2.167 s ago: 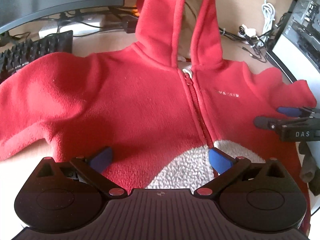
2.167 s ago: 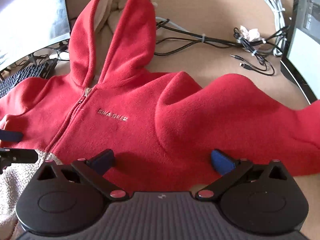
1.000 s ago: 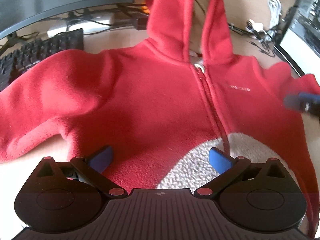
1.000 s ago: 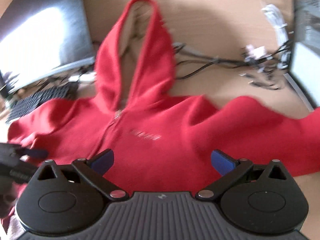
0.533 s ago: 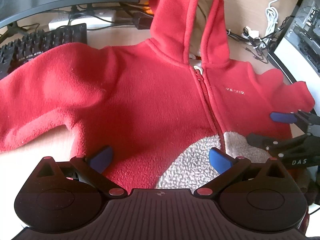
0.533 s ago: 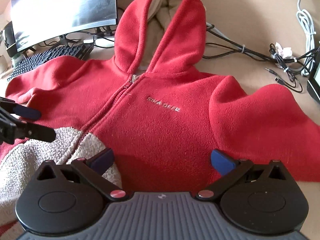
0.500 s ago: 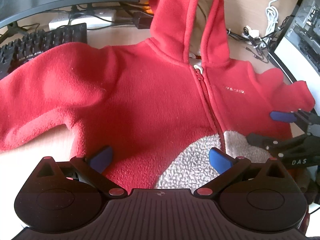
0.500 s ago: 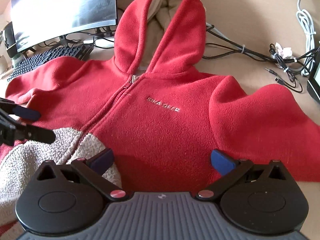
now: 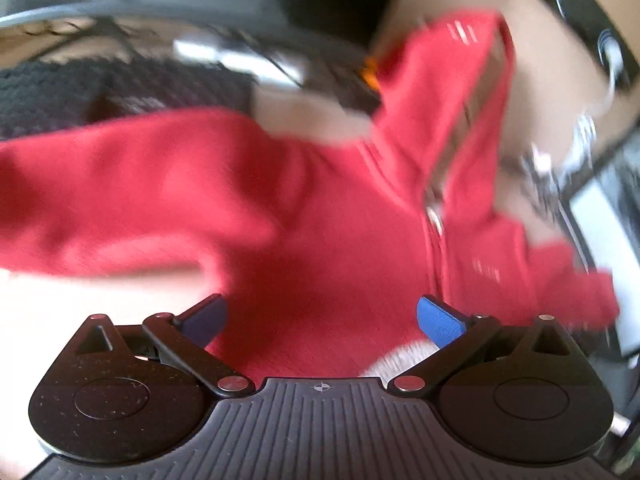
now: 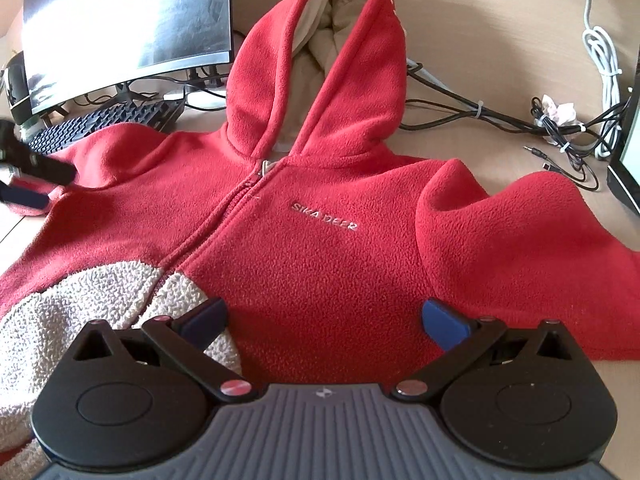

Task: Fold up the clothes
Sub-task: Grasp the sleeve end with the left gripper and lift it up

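Risking a lopsided fold: both claws, left gripper [image 9: 322, 314] and right gripper [image 10: 325, 318], spread empty above the red hoodie [image 10: 320, 240], its far sleeve [image 9: 100, 192] probably bunched, though blurred.

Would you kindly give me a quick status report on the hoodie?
Left gripper and right gripper both open, empty. Red hoodie flat, zipped, unfolded. Keyboard and cables close by.

The hoodie [image 10: 320, 240] is red fleece with a speckled cream patch near left, beige hood lining and silver chest lettering, on a tan desk [image 10: 500, 20].
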`<state>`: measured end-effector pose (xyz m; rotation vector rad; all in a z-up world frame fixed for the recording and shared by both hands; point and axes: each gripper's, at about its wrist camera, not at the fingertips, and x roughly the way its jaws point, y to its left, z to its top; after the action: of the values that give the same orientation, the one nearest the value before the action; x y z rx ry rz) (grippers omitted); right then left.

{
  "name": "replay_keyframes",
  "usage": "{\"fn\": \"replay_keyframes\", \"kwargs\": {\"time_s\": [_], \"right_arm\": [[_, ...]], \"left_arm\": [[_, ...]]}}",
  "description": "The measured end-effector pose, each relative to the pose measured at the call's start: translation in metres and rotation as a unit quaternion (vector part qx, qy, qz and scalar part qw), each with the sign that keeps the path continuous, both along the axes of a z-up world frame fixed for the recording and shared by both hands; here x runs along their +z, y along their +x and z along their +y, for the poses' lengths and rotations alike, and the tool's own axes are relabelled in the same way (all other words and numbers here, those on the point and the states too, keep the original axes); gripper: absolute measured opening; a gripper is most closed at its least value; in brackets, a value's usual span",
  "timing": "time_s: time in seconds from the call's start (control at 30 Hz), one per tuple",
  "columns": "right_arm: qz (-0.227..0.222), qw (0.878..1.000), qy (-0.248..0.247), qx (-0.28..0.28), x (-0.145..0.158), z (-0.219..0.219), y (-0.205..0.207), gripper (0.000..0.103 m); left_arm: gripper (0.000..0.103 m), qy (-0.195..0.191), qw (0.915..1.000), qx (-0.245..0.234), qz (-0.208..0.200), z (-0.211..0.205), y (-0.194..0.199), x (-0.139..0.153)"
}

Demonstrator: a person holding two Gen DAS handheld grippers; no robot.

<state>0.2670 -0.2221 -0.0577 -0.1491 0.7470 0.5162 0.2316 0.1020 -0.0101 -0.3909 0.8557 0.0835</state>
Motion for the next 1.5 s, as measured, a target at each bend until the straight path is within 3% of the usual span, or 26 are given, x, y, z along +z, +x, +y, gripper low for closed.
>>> {"fn": "replay_keyframes", "kwargs": {"time_s": [0.1,0.2,0.43,0.7,0.83,0.9,0.93,1.07,1.2,1.23,1.33,1.4,1.5], "right_arm": [[0.0,1.0,0.001,0.0,0.0,0.0,0.0,0.103],[-0.001,1.0,0.001,0.0,0.0,0.0,0.0,0.103],[-0.001,1.0,0.001,-0.001,0.0,0.001,0.0,0.103],[-0.002,1.0,0.001,-0.002,0.0,0.001,0.0,0.103],[-0.002,1.0,0.0,-0.002,0.0,0.001,0.0,0.103],[-0.002,1.0,-0.001,-0.002,0.0,0.001,0.0,0.103],[-0.002,1.0,-0.001,-0.002,0.0,0.001,0.0,0.103],[-0.002,1.0,-0.004,-0.003,0.0,0.002,0.001,0.103],[0.002,1.0,-0.005,-0.001,0.0,0.002,0.002,0.103],[0.003,1.0,-0.006,-0.001,0.0,0.002,0.002,0.103],[0.007,1.0,-0.007,0.0,0.001,0.002,0.003,0.103],[0.008,1.0,-0.008,0.001,0.001,0.002,0.004,0.103],[0.009,1.0,-0.007,0.001,0.002,0.002,0.004,0.103]], "left_arm": [[0.103,0.021,0.9988,0.042,-0.015,0.027,-0.008,0.007],[0.103,0.013,0.9951,0.095,-0.022,0.06,-0.018,0.007],[0.103,0.03,0.9766,0.211,-0.029,0.116,-0.048,0.007],[0.103,0.061,0.9642,0.257,-0.016,0.147,-0.06,-0.009],[0.102,0.08,0.9654,0.246,-0.029,0.157,-0.051,-0.018],[0.094,0.088,0.9661,0.241,-0.032,0.161,-0.047,-0.021],[0.081,0.091,0.9661,0.24,-0.029,0.163,-0.044,-0.023],[0.075,0.098,0.9662,0.238,-0.02,0.173,-0.038,-0.036],[0.075,0.13,0.9647,0.229,-0.017,0.171,-0.037,-0.046],[0.06,0.132,0.9667,0.218,-0.022,0.169,-0.038,-0.045],[0.029,0.174,0.9641,0.198,-0.035,0.155,-0.038,-0.033],[0.028,0.206,0.9609,0.179,-0.05,0.141,-0.038,-0.018],[0.015,0.242,0.9569,0.13,-0.096,0.112,-0.039,0.019]]}}
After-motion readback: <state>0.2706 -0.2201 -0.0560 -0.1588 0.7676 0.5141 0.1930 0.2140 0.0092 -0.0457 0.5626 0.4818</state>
